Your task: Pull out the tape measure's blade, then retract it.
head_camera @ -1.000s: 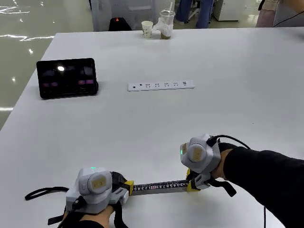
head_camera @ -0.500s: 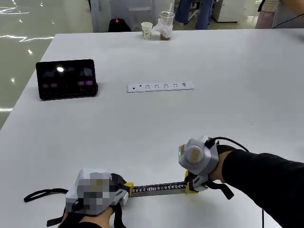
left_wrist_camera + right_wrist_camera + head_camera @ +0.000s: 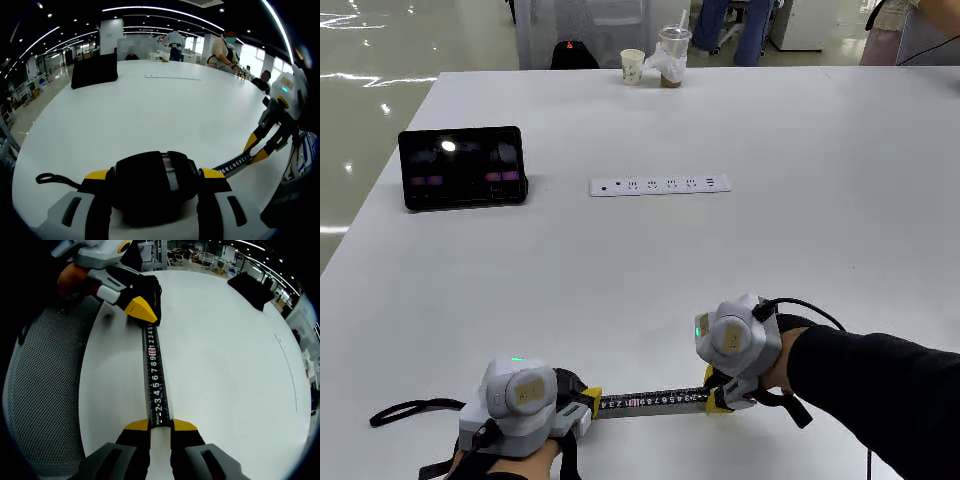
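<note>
1. At the near left of the white table [image 3: 740, 240], the left gripper [image 3: 586, 400] is seen clamped on the black tape measure case [image 3: 150, 190].
2. The blade [image 3: 153, 370] is drawn out to the right, low along the table's near edge, with its numbers turned up.
3. The blade's free end is pinched between the yellow tips of the right gripper [image 3: 160, 426].
4. A dark tablet [image 3: 462, 165] is propped at the far left. A power strip [image 3: 660, 184] is laid mid-table, well apart from both grippers.
</note>
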